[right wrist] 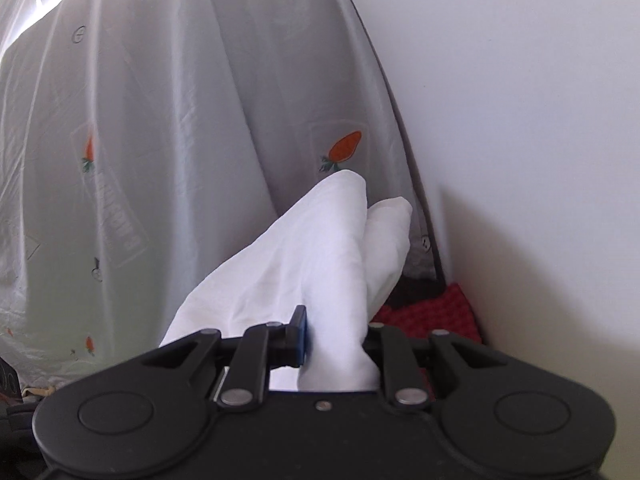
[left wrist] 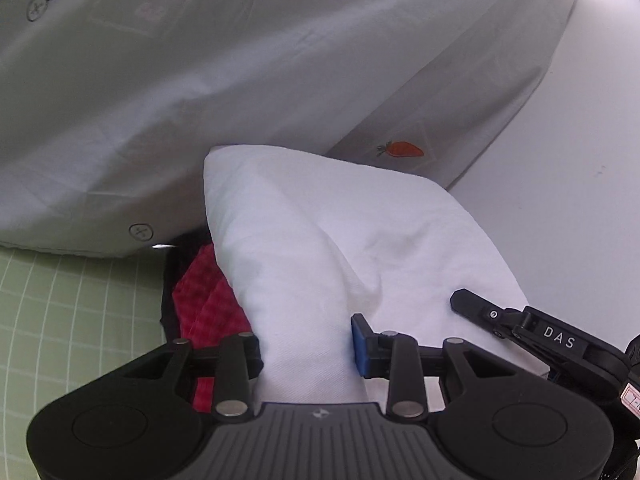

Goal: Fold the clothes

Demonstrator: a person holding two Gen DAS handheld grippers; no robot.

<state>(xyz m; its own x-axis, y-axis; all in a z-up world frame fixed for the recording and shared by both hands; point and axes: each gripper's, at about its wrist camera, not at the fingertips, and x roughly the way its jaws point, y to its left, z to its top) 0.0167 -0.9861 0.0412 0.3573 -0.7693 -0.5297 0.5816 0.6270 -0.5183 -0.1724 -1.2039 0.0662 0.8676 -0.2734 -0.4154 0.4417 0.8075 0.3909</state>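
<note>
Between each gripper's fingers one bunched white cotton garment (left wrist: pixel 320 248) is clamped: left gripper (left wrist: pixel 306 350), right gripper (right wrist: pixel 334 336) (two grippers, side by side).

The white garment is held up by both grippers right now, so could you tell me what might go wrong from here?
1. The left gripper and right gripper each pinch only a bunched part of the white garment, so the cloth may slip out.
2. The garment hangs close to the carrot-print curtain and might brush or snag it.
3. It could drop onto the red knitted item below.
</note>
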